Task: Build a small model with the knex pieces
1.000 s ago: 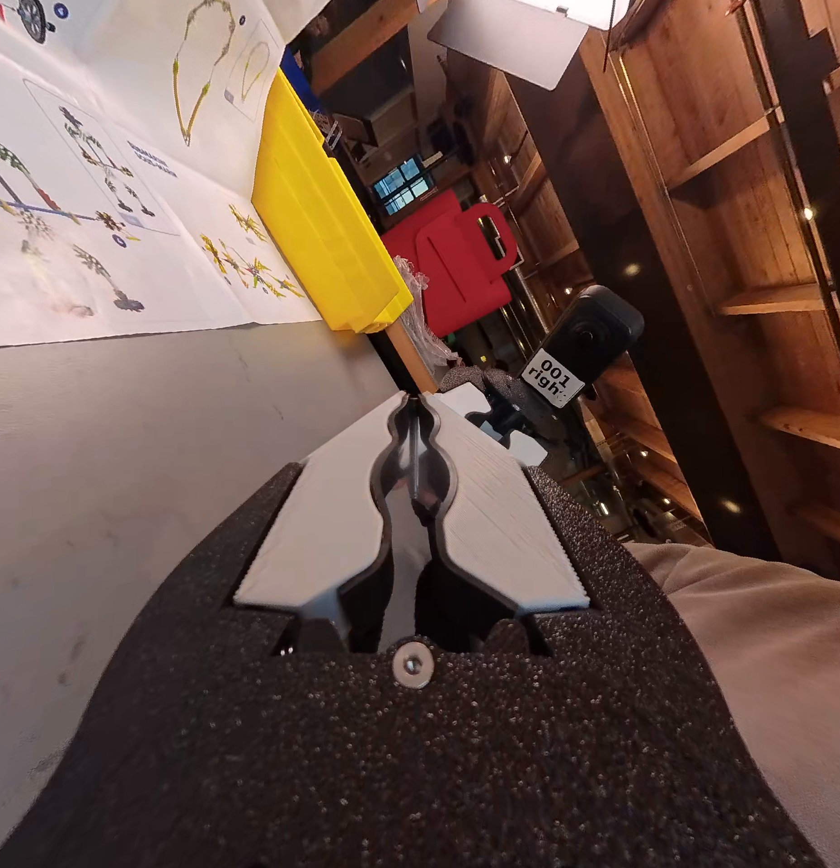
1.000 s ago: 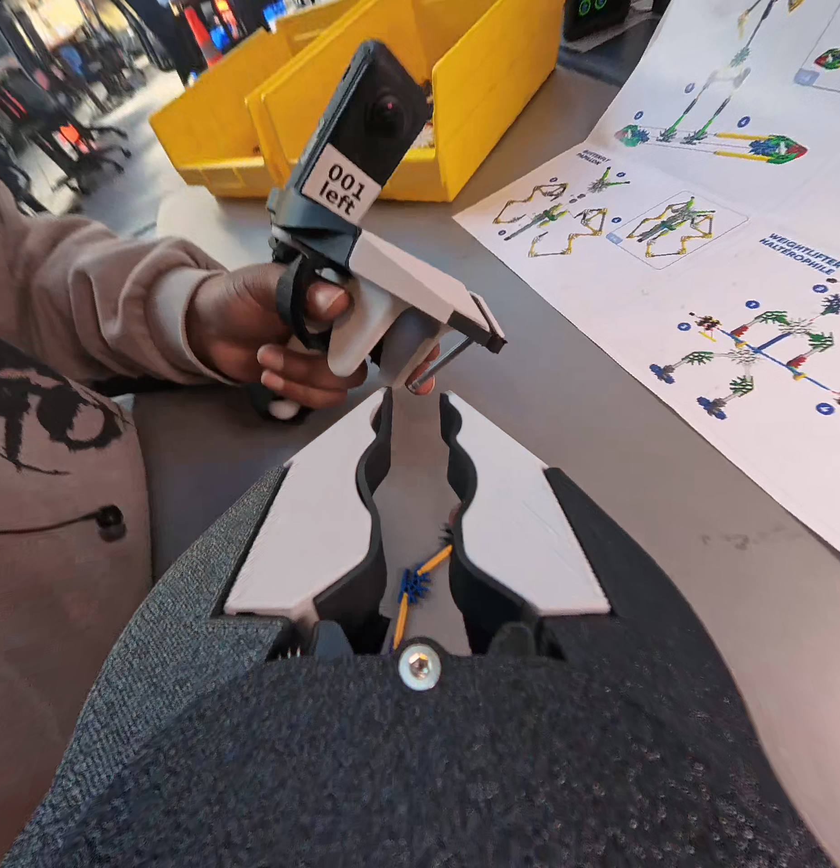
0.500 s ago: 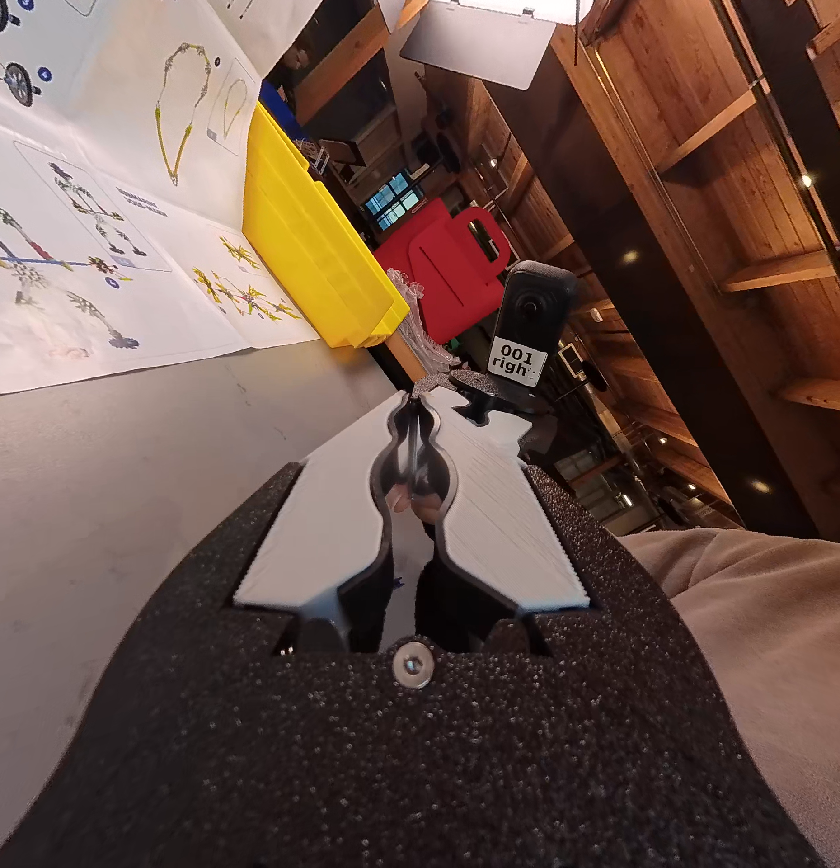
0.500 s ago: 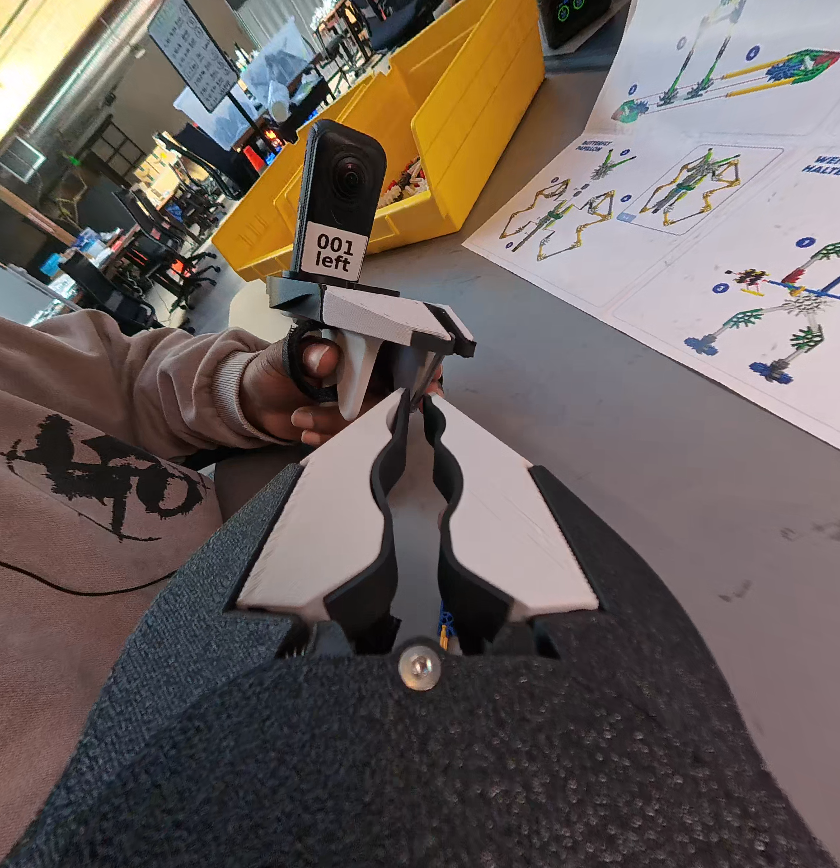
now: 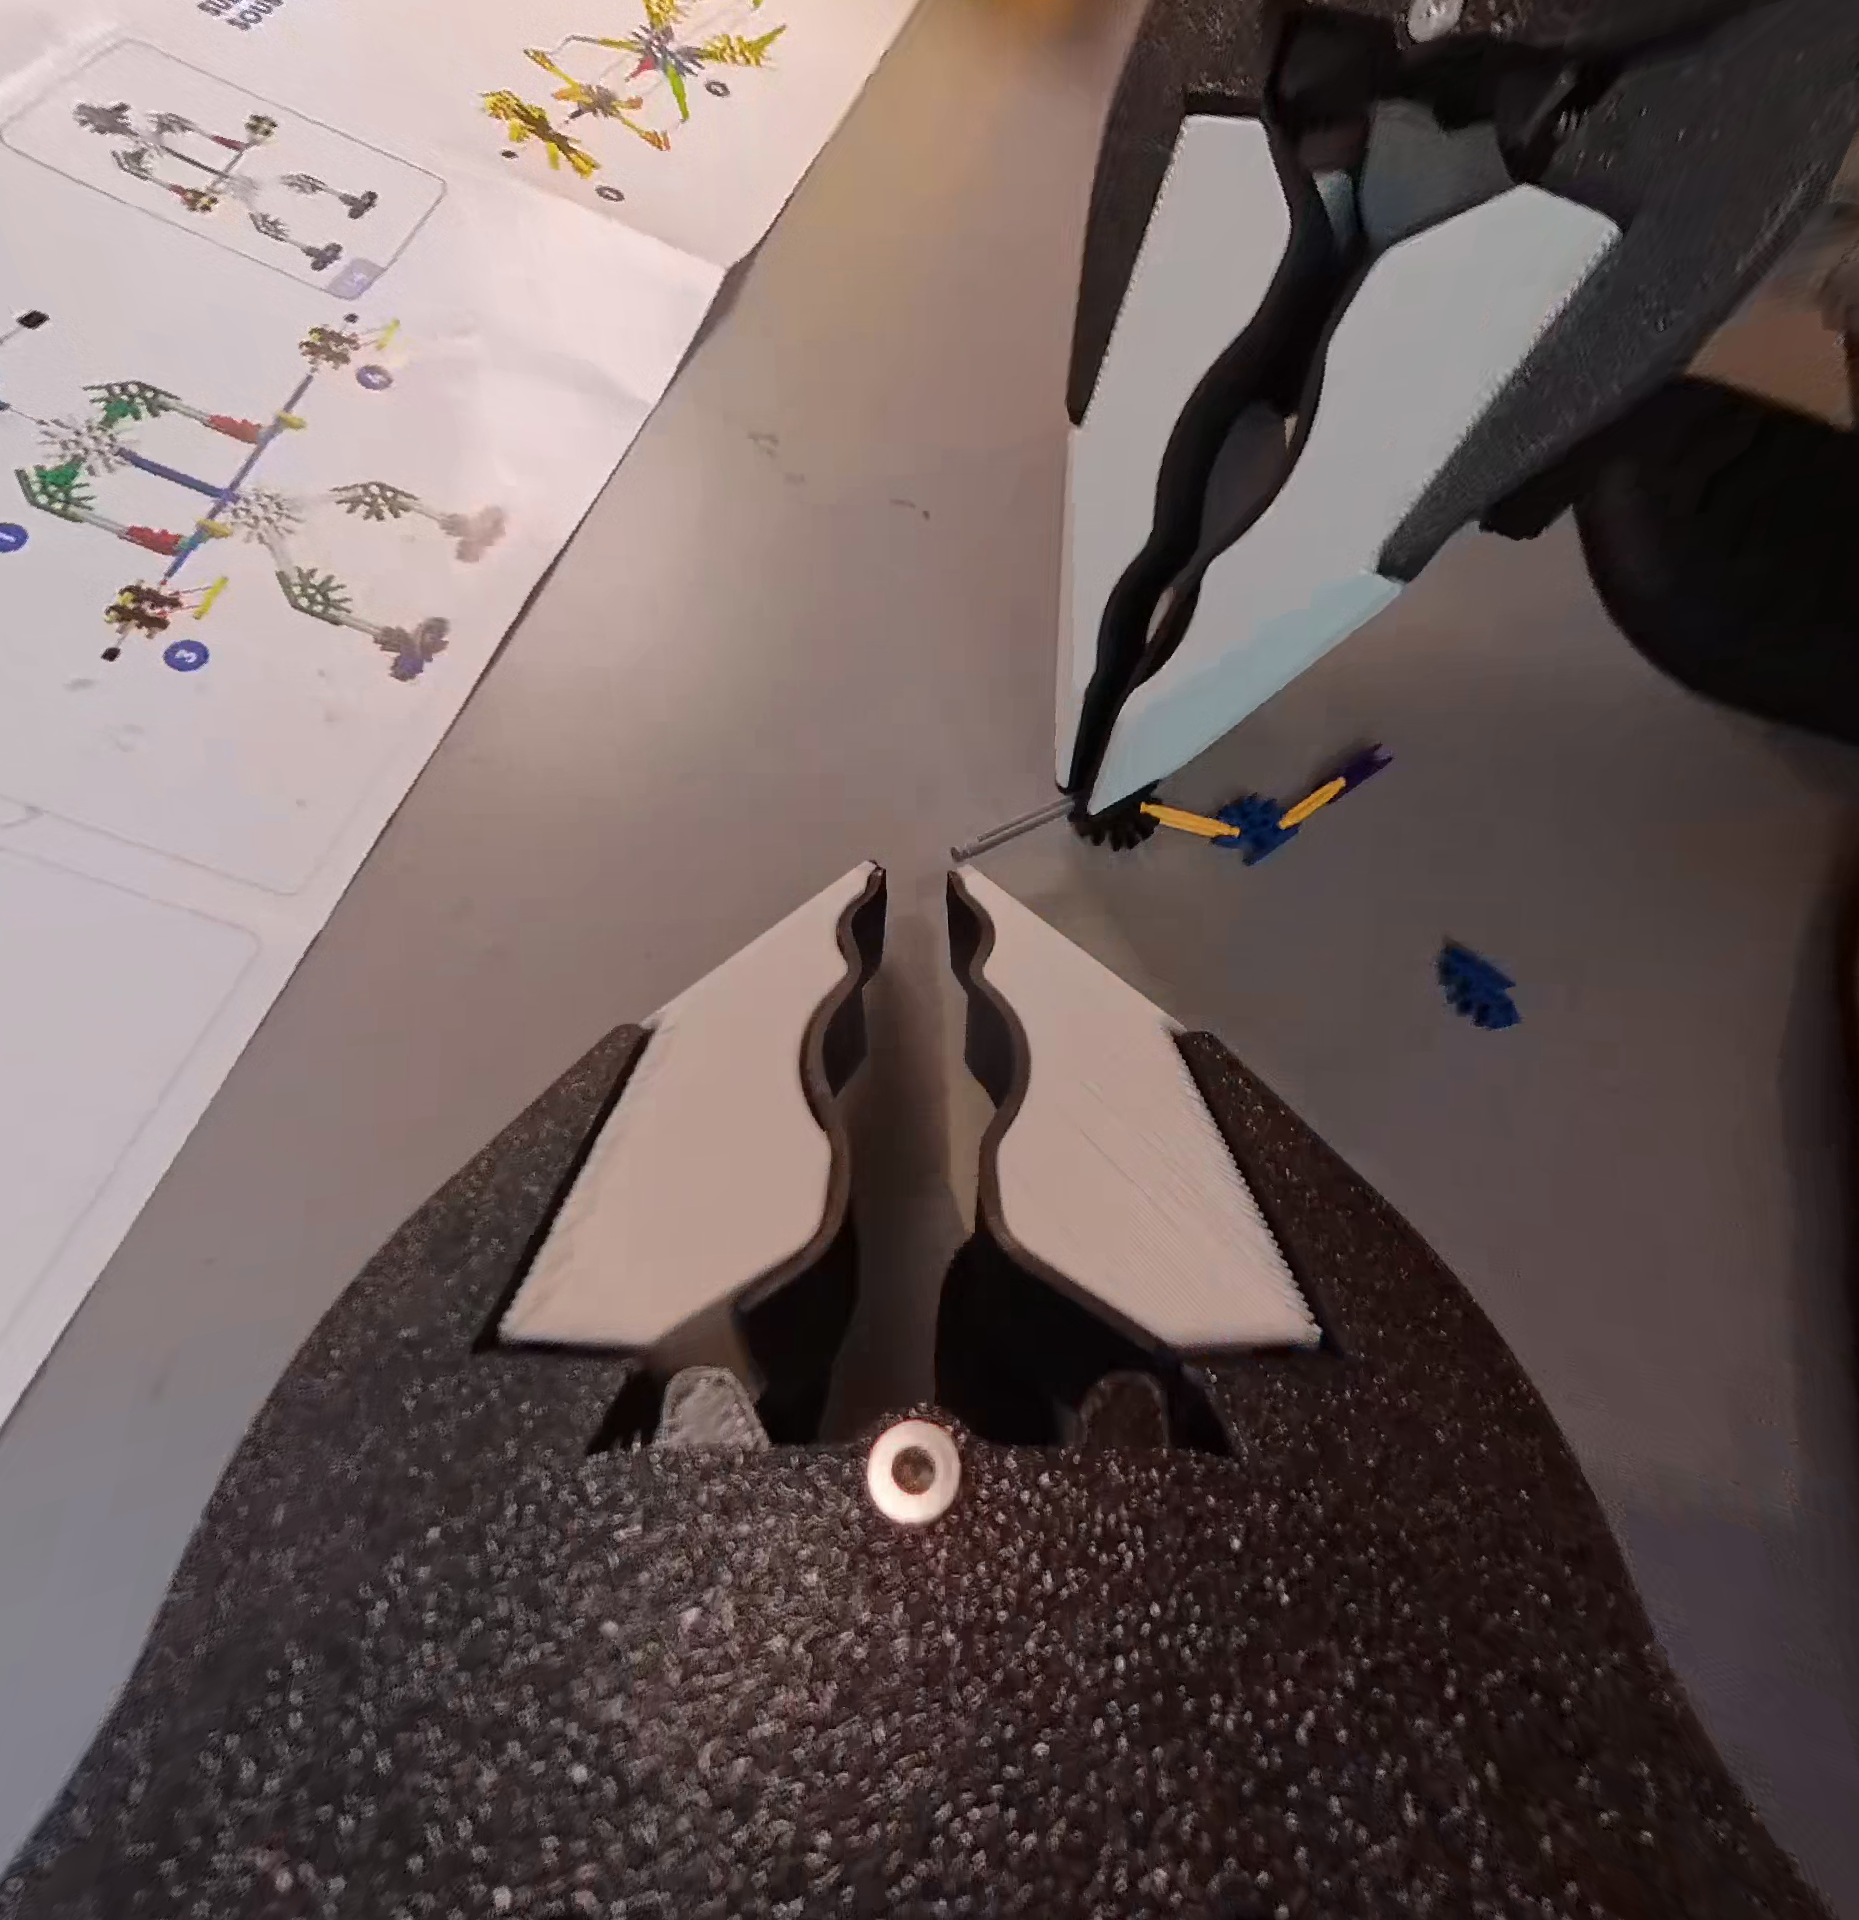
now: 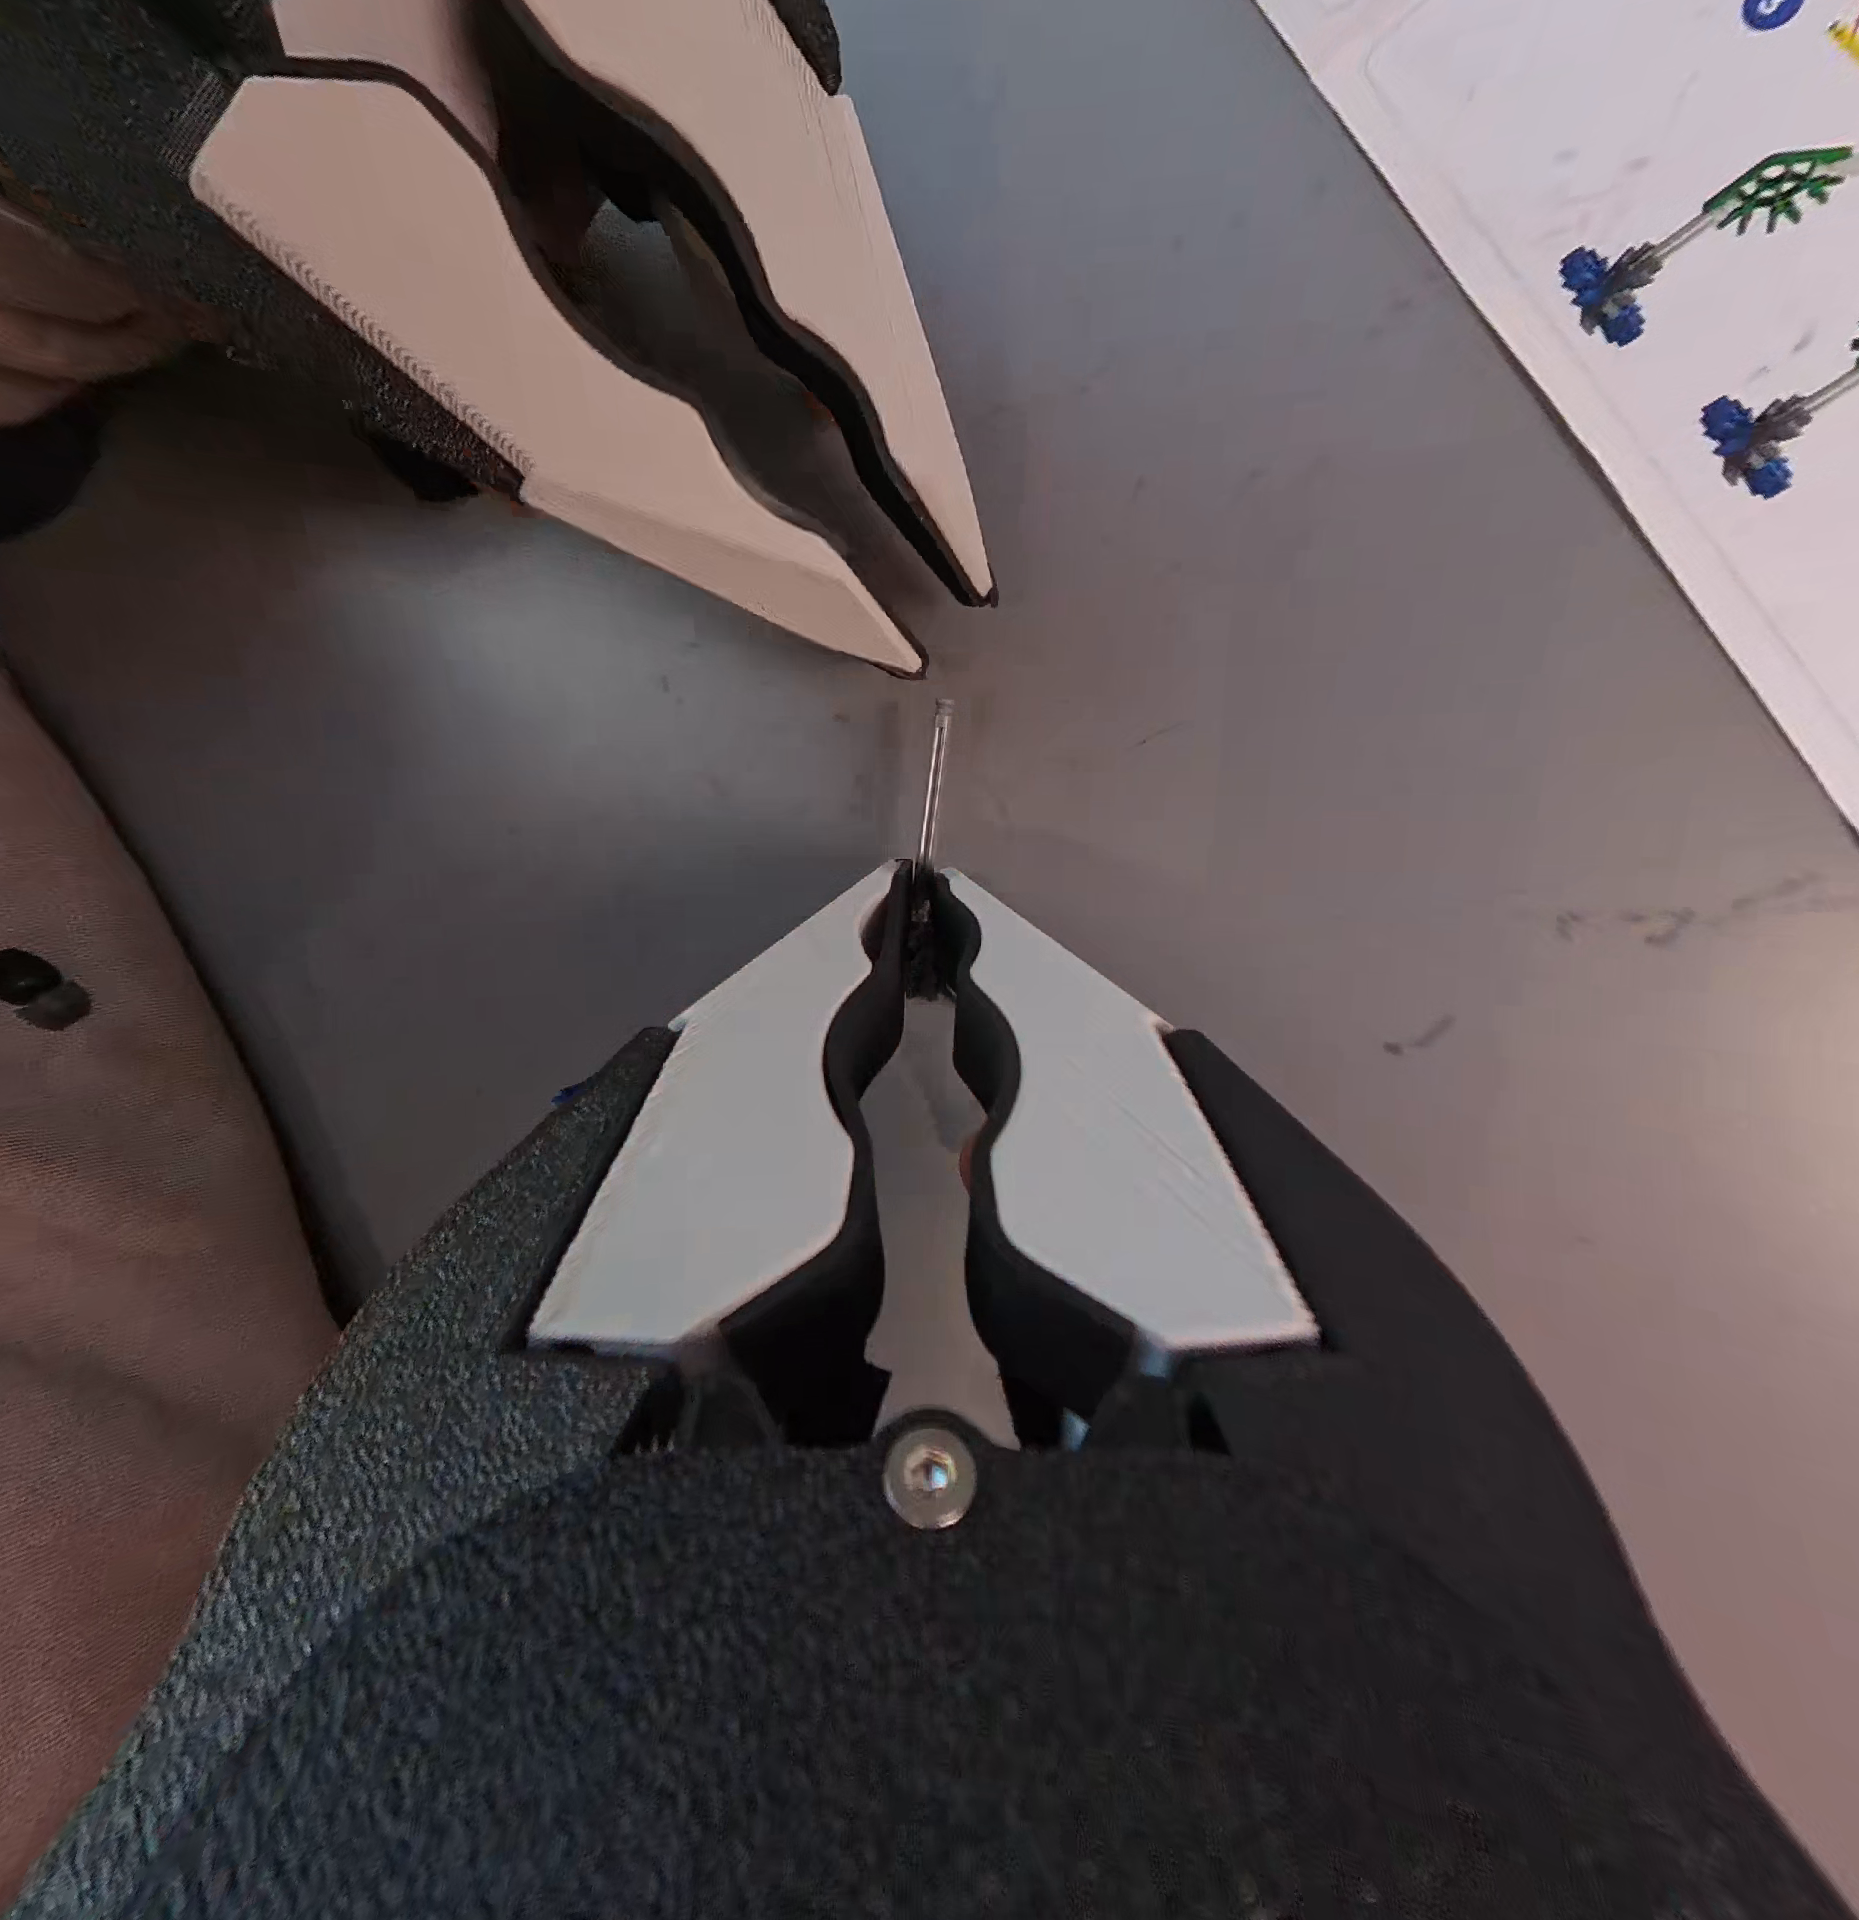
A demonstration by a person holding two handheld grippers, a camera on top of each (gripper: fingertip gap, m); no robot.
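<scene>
The right gripper point(image 6: 920, 878) has its jaws closed on a black connector point(image 6: 920, 956), pinched right at the tips. A thin grey rod point(image 6: 935, 769) sticks out of that connector toward 12 o'clock in the right wrist view. Its free end lies just short of the left gripper point(image 6: 951, 634).

The left gripper comes in from 11 o'clock in that view. Its jaws stand slightly apart with nothing between them, and the tips are near the rod's end but not touching it.

In the left wrist view the rod points in from 2 o'clock, its end just beside the right-hand jaw tip. Behind the black connector trails a small chain: a yellow rod point(image 5: 1179, 821), a blue connector point(image 5: 1252, 826), a second yellow rod, then a purple piece point(image 5: 1361, 769). I cannot tell whether the chain rests on the grey surface point(image 5: 800, 623) or hangs just above it.

A loose blue connector point(image 5: 1478, 987) lies alone on the surface at 3 o'clock from the left gripper, apart from the chain. A printed sheet point(image 5: 281, 520) with coloured build diagrams covers the surface toward 10 o'clock. A tan sleeve point(image 6: 125, 1143) fills the 9 o'clock edge of the right wrist view
</scene>
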